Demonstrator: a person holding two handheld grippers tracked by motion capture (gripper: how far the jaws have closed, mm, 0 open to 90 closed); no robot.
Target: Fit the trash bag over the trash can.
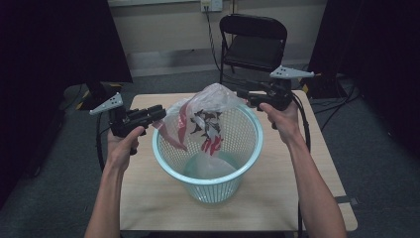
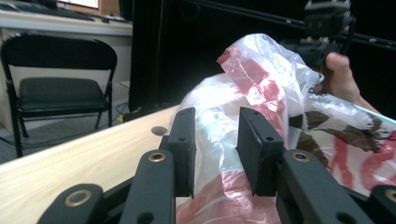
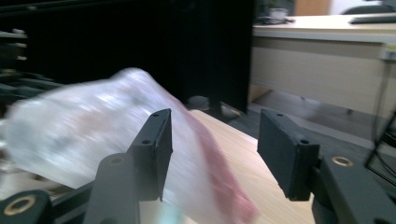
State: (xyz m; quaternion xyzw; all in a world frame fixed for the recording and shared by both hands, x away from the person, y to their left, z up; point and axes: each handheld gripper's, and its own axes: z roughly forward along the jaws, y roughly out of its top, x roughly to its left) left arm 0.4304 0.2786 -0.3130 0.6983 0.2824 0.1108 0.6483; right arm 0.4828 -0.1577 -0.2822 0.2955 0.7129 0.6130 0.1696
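One mesh wastebasket (image 1: pixel 208 168) on one table (image 1: pixel 277 198), one plastic bag (image 1: pixel 208 106) inside. Two grippers: left gripper (image 1: pixel 157 113) jaws apart, bag between; right gripper (image 1: pixel 241 94) jaws open, empty.

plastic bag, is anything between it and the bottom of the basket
Nothing visible blocks it. The plastic bag hangs over the open mouth of the basket, part of it already inside. The left gripper and right gripper sit at opposite rims, jaws apart.

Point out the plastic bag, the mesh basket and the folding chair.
plastic bag (image 1: pixel 210 101): high view, crumpled top.
mesh basket (image 1: pixel 250 134): high view, inner right wall.
folding chair (image 1: pixel 255 49): high view, seat.
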